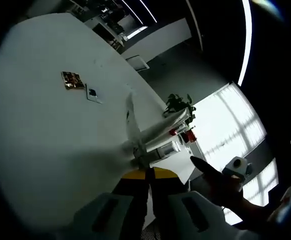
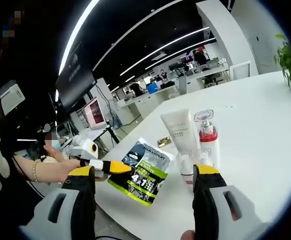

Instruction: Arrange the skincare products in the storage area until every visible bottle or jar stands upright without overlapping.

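**nightowl_rigs:** Two grippers in play. What step is this?

**pumpbottle_pete:** Looks like sorting out the flat item. Going left to right in the right gripper view: the left gripper (image 2: 107,166) comes in from 9 o'clock, jaws pinched together on the corner of a black-and-green foil pouch (image 2: 150,162) lying flat on the white table (image 2: 265,125). Next, toward 1 o'clock, is a white tube (image 2: 179,129) standing on its cap. Just beside it a pump bottle (image 2: 206,131) with a red band stands upright. The right gripper (image 2: 142,171) has its jaws spread wide and holds nothing.

**nightowl_rigs:** And from the left gripper view?

**pumpbottle_pete:** The pouch shows edge-on, rising from the closed tips. The tube and bottle sit at about 2 o'clock.

**nightowl_rigs:** Next move?

**pumpbottle_pete:** My guess is to lift or slide the pouch clear of the standing pair. It's floppy, so tipping the tube is the risk.

**nightowl_rigs:** Anything inside the containers?

**pumpbottle_pete:** There are two small clear pieces (image 2: 185,165) in front of the tube, maybe jars or caps. Can't tell what's in them. The bottle is opaque apart from its clear pump cover.
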`<action>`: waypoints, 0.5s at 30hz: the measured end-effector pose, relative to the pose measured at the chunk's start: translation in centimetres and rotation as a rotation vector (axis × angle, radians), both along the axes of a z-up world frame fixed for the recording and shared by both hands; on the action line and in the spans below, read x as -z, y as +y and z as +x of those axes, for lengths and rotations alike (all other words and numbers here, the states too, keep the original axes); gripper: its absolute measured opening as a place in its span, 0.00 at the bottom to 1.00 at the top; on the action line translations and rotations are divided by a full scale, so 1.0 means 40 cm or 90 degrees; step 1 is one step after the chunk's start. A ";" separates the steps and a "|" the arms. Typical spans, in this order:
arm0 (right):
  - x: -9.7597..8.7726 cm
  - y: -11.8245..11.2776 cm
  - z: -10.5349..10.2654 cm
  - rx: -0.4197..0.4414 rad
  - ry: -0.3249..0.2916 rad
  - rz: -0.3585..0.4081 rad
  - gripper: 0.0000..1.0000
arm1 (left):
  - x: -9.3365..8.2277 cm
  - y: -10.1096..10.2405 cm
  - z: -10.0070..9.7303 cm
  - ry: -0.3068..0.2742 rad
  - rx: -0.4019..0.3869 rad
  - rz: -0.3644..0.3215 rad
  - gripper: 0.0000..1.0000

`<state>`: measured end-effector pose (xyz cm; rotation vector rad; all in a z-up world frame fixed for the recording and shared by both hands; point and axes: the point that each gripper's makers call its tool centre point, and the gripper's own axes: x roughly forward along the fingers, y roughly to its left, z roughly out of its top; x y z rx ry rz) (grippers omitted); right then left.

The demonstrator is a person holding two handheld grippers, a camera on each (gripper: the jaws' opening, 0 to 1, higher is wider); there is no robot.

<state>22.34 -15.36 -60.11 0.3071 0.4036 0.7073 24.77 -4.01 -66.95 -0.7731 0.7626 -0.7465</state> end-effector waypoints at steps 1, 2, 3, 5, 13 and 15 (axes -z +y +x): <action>0.001 -0.001 0.000 -0.001 0.000 -0.002 0.83 | 0.004 -0.002 0.002 -0.003 0.003 0.007 0.00; 0.003 -0.003 -0.001 0.000 0.000 -0.003 0.84 | 0.008 -0.002 0.004 -0.005 0.004 0.011 0.00; 0.005 -0.006 -0.001 0.001 0.001 -0.004 0.85 | 0.013 -0.004 0.007 -0.004 0.004 0.014 0.00; 0.007 -0.008 -0.002 0.002 0.003 -0.005 0.86 | 0.019 -0.005 0.011 -0.004 0.005 0.017 0.00; 0.037 -0.025 -0.008 0.006 0.018 -0.034 0.94 | 0.045 -0.013 0.021 -0.002 0.013 0.033 0.00; 0.044 -0.031 -0.008 0.009 0.024 -0.032 0.96 | 0.052 -0.012 0.023 0.001 0.010 0.034 0.00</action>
